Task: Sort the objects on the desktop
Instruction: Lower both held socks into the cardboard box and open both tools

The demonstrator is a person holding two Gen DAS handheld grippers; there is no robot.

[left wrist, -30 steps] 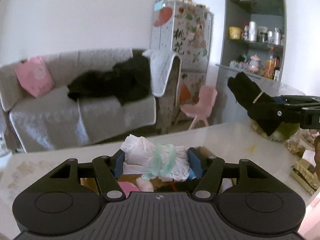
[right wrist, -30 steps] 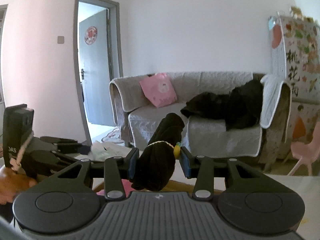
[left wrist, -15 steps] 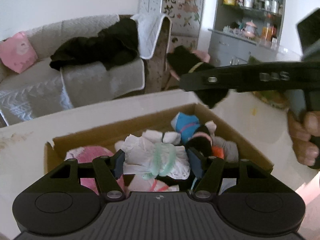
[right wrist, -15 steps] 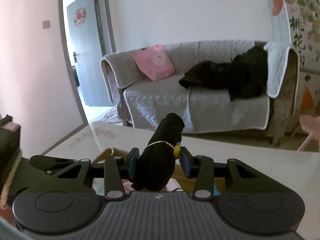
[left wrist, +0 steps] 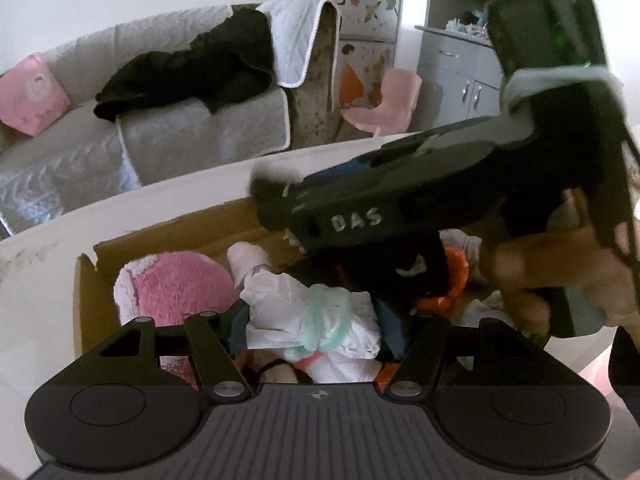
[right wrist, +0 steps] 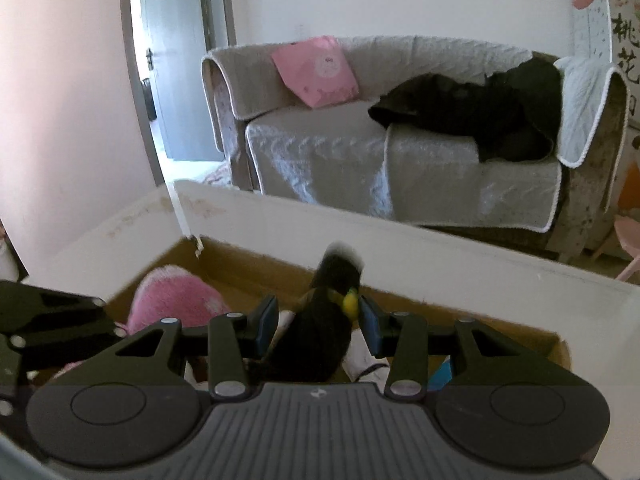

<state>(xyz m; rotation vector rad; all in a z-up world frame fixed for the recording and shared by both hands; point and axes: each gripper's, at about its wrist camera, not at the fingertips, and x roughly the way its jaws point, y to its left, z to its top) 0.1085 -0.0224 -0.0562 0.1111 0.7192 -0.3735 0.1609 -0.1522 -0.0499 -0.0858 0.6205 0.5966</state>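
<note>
My left gripper hangs low over an open cardboard box. Its jaws are opening, and a white cloth bundle tied with a green band still spans the gap between its pads. My right gripper is over the same box, with its jaws opening too. A rolled black sock with a yellow tag stands tilted between them. A gap shows at the left pad, and the sock's tip is blurred. In the left wrist view, the right gripper crosses just above the box.
The box holds a pink fluffy item, an orange piece and other rolled cloths. It sits on a white table. A hand grips the right tool. Beyond the table stand a grey sofa and a pink chair.
Both grippers have come down and tipped over the box. The right one has swung in close above the left. The black sock sits lower and looser between the right jaws.
</note>
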